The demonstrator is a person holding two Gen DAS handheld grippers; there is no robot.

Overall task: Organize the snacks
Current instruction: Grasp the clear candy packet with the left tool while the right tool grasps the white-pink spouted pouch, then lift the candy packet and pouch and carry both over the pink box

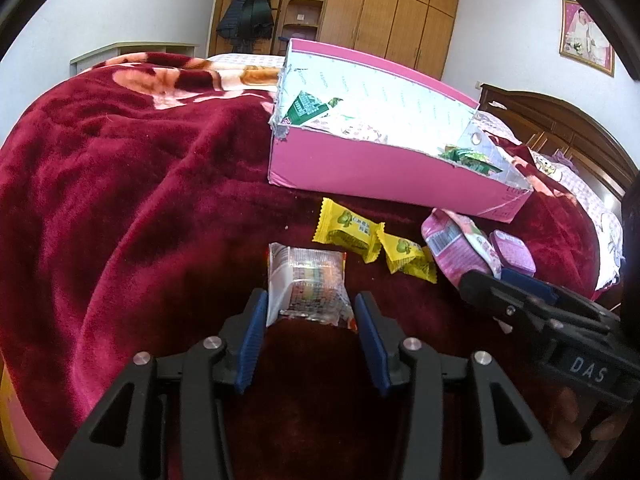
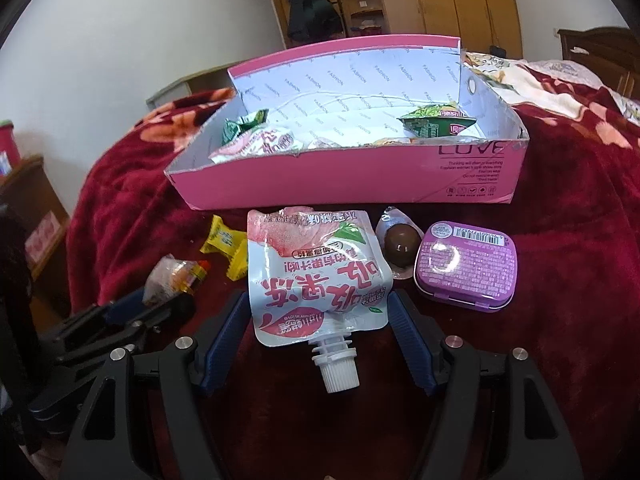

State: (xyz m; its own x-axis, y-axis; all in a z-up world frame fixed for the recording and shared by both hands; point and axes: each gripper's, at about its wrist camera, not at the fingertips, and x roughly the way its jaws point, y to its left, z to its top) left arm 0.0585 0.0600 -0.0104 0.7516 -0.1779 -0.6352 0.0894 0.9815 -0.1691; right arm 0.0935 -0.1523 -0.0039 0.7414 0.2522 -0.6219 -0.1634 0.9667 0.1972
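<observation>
My left gripper (image 1: 308,316) sits low over the plush, deep-red blanket (image 1: 120,200) on the bed, jaws apart around the near end of a crinkly clear-wrapped snack (image 1: 306,276); the left pad looks to touch the wrapper's edge, the right one stands just clear. My right gripper (image 2: 320,320) has its jaws spread on either side of a soft, flat jelly pouch (image 2: 316,276), white and pink with a ribbed white screw cap (image 2: 338,368) pointing back toward me; the pads do not press it.

Just beside the pouch lie a brown egg in a clear sealed pack (image 2: 400,244) and a rounded purple tin (image 2: 466,264) with a glossy printed lid. Two yellow pillow-shaped candy wrappers (image 1: 372,242) lie between the two snacks I straddle.

Beyond them stands the pink cardboard box (image 2: 340,180), cut down at a slant, its inside white and printed. It holds green packets (image 2: 436,124) at the right end, another green packet (image 2: 240,126) and a pink-white pouch (image 2: 260,144) at the left.
</observation>
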